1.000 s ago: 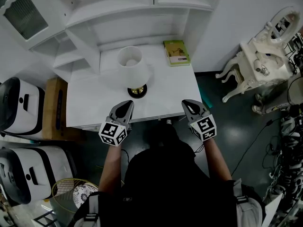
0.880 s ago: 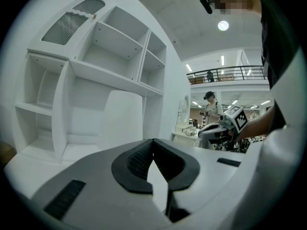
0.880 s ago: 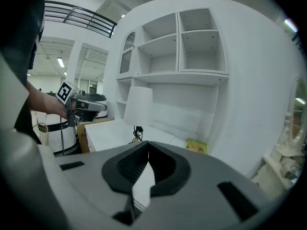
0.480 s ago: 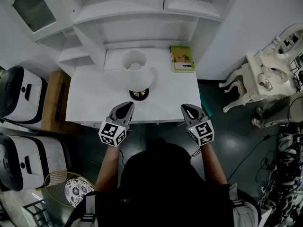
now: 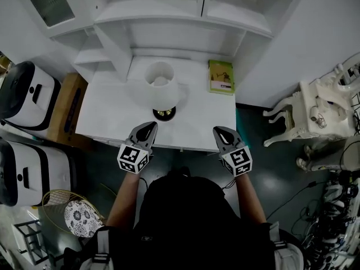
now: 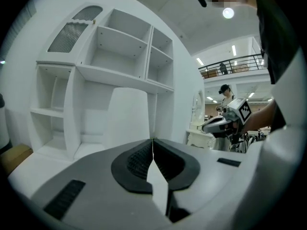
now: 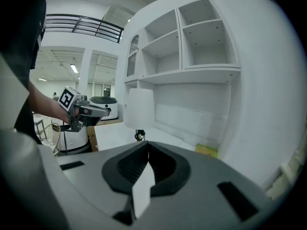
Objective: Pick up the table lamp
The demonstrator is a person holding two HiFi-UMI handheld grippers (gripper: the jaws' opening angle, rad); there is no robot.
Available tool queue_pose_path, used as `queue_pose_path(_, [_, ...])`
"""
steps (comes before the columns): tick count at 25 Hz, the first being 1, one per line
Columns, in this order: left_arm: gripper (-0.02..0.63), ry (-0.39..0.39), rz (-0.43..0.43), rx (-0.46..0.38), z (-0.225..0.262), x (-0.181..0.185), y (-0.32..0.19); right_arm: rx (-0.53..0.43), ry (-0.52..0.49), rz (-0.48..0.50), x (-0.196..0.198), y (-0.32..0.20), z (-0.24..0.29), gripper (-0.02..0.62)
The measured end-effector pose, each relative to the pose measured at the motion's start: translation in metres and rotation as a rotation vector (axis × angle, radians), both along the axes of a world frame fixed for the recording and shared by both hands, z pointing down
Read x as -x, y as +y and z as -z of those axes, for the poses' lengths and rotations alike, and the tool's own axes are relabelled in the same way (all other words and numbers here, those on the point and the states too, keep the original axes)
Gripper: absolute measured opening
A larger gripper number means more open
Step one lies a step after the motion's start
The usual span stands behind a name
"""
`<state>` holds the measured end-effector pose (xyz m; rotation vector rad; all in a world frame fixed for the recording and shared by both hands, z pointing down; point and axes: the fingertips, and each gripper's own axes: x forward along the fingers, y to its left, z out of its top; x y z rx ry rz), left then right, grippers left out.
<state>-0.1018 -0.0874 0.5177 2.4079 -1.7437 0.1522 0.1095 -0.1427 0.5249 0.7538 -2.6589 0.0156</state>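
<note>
The table lamp has a white shade [image 5: 159, 83] and a dark round base [image 5: 164, 113], and it stands upright on the white table [image 5: 107, 114]. My left gripper [image 5: 149, 126] is shut and empty at the table's front edge, just short of the lamp base. My right gripper [image 5: 219, 131] is also shut and empty, at the front edge to the right of the lamp. In the left gripper view the shade [image 6: 127, 116] rises behind the closed jaws [image 6: 153, 141]. In the right gripper view the lamp [image 7: 139, 110] stands ahead to the left of the closed jaws [image 7: 147, 143].
A green book [image 5: 221, 76] lies at the table's back right. White shelving [image 5: 169, 21] rises behind the table. White and black machines [image 5: 25, 91] stand on the left, an ornate white chair [image 5: 315, 108] on the right, and a wire basket [image 5: 64, 207] sits on the floor.
The head view has drifted, so table and lamp sit slightly lower and further right in the picture. The right gripper has edged a little along the table's front edge. Both grippers stay shut.
</note>
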Motion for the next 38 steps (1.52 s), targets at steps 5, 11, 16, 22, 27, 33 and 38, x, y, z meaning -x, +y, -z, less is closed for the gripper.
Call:
queue_pose_path(5, [0.012,-0.013,0.027,0.016,-0.011,-0.004,-0.007,0.0,0.008,0.023,-0.012,-0.007,-0.009,0.009])
queue_pose_path(11, [0.012,0.002,0.012,0.02,-0.024,-0.008,-0.013,0.023,0.016,0.013,-0.023,-0.008,-0.018,0.009])
queue_pose_path(16, [0.012,0.002,0.013,0.021,-0.04,0.002,-0.02,0.019,0.024,-0.009,-0.021,-0.013,-0.015,0.009])
queue_pose_path(22, [0.033,0.004,-0.021,0.061,-0.075,0.014,-0.036,0.018,0.055,-0.048,-0.018,-0.01,-0.013,0.009])
queue_pose_path(27, [0.177,-0.028,-0.035,0.107,-0.108,0.033,-0.057,0.029,0.087,-0.083,-0.013,-0.008,-0.019,0.009])
queue_pose_path(33, [0.241,-0.024,-0.062,0.103,-0.126,0.04,-0.094,0.019,0.106,-0.121,-0.004,-0.01,-0.018,0.009])
queue_pose_path(38, [0.25,0.003,-0.101,0.106,-0.138,0.035,-0.116,0.015,0.117,-0.164,0.005,-0.014,-0.017,0.009])
